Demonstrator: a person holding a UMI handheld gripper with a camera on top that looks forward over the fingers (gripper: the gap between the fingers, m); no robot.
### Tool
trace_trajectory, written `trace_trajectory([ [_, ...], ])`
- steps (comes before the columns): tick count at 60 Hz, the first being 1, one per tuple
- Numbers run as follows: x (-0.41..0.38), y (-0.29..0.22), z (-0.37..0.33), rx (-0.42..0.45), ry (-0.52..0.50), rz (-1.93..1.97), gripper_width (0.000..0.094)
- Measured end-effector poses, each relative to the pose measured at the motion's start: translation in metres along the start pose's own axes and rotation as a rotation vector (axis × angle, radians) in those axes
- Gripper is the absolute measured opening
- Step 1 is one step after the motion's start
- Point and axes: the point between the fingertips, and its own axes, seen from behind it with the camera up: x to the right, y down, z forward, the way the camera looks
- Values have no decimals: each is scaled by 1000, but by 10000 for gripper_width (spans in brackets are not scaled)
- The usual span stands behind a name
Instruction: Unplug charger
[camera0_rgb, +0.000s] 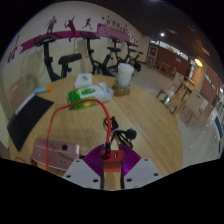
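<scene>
My gripper (112, 165) is at the near edge of a round wooden table (150, 125). Its purple pads (98, 160) press from both sides on a small red charger plug (112, 158). A red cable (62, 110) rises from the plug, arcs left over the table and comes down by a pinkish phone-like slab (55, 155) lying left of the fingers. Whether the cable's far end is in that slab I cannot tell. A small black object (122, 131) lies just ahead of the fingers.
A green-and-white wipes pack (90, 95) and a white cup (124, 75) stand farther back on the table. A dark flat device (25, 118) lies at the left. Exercise bikes (98, 52) stand beyond the table, wooden chairs (185, 95) at the right.
</scene>
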Motion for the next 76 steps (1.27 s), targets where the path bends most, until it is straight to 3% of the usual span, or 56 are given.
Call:
trace_trajectory([
  [8,-6,36,16,-81,-30,-15,321],
  [9,-6,39,16,-91,-30,-15,370],
  [14,6,42,6,-90,0,-4,880],
  [16,8,38,-3,-71,4,2,813],
  [20,12,28,-33,-43,7,17,868],
  [33,15,8,-203,46,28,32,853],
  [49,13,58,-391,92,111,53,854],
  [60,0,98,-440,74,96,95,850],
  [76,-5,103,-456,98,40,81,858],
])
